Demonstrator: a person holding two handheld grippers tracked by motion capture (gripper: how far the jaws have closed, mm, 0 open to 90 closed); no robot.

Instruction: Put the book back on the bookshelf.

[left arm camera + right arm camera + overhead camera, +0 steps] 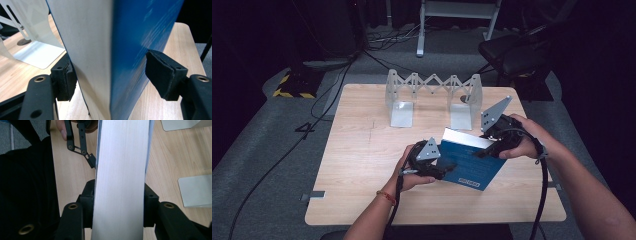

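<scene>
Counter (362,165): pale wood, carrying the rack and the work in hand.
Expanding book rack (433,97): metal, accordion-linked, at the far edge; its compartments stand empty behind the book.
Blue book (469,162): raised above the counter's near middle, tilted, page edges turned towards the rack, held between both tools.
Right hand-held gripper (119,207): clamped on the book's page block, pads pressing both covers.
Left hand-held gripper (110,80): straddles the book's lower corner; one pad touches the cover, the other stands just clear of it, so not gripping.
Risk: with only the right grip bearing weight, the book may pivot or slide from the pads, or catch a rack divider on entry and push the rack back.
</scene>
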